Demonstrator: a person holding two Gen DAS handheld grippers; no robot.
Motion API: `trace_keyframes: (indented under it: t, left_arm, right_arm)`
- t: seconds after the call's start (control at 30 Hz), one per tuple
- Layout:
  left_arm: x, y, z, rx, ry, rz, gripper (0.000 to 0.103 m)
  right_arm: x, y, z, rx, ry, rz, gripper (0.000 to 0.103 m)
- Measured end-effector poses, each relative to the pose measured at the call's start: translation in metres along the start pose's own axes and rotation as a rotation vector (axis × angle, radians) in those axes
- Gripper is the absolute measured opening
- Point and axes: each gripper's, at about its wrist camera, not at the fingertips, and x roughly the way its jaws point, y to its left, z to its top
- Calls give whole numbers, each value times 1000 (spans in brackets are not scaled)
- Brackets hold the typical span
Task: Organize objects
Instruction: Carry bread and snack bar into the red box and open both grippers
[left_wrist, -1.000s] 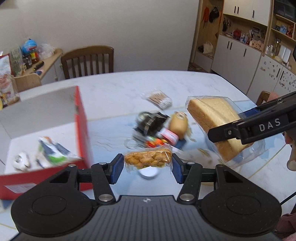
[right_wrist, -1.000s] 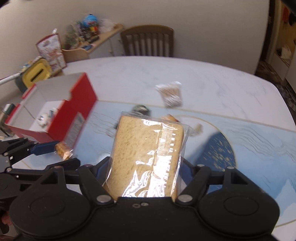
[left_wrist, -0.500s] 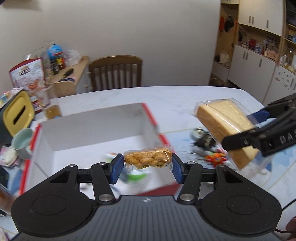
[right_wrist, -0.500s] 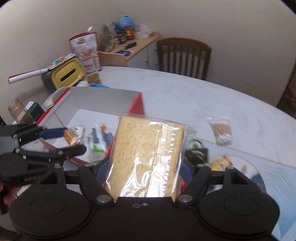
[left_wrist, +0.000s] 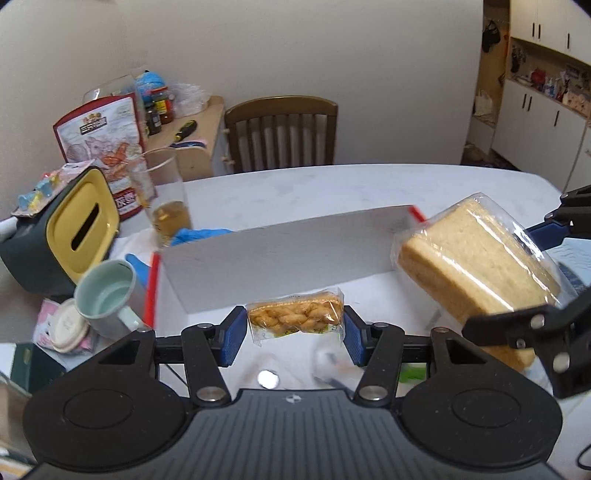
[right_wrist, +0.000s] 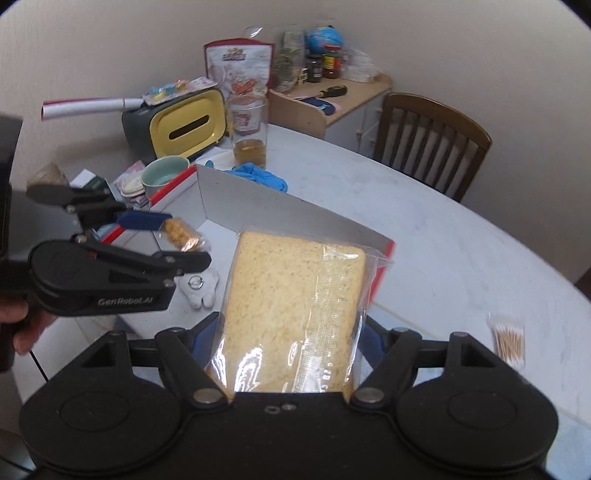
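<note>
We are holding a small clear packet of twisted biscuits (left_wrist: 295, 319) in the left gripper (left_wrist: 295, 332), its blue pads (left_wrist: 233, 334) pressing on both ends of the wrapper, so the jaws are closed on it. The packet is hanging in the air above the white floor of the open red-edged box (left_wrist: 280, 254), at about 6 o'clock of the box's grey far wall.

We are carrying a bagged loaf of sliced bread (right_wrist: 295, 314) in the right gripper (right_wrist: 291, 343); its jaws are standing wide but clamping the bag on both sides, and the loaf is sticking up and forward between them. In the left wrist view the bread is tilting at 3 o'clock of the biscuit packet, over the box's right end.

Inside the box a small white plush toy (right_wrist: 199, 288) is lying on the floor, at 9 o'clock of the bread in the right wrist view.

On the desk (right_wrist: 461, 258) beyond the box, at about 11 o'clock, we are seeing a pale green mug (left_wrist: 110, 295), a tall glass with amber liquid (right_wrist: 249, 131), a blue glove (right_wrist: 258, 173) and a yellow-faced tissue holder (right_wrist: 184, 123). A packet of cotton swabs (right_wrist: 509, 341) is lying on the desk at 3 o'clock of the bread.
</note>
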Motion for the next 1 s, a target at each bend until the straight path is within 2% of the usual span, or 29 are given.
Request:
trace_keyframes:
  t: [0.23, 0.67, 1.0]
  left_arm:
    - [44, 25, 6, 7, 97, 18, 54]
    - [91, 13, 3, 162, 212, 26, 54]
    - [116, 19, 2, 172, 358, -9, 54]
  right_arm:
    - [38, 13, 18, -27, 32, -31, 75]
    - [100, 21, 22, -79, 156, -101, 74]
    - [119, 34, 21, -144, 189, -93, 74]
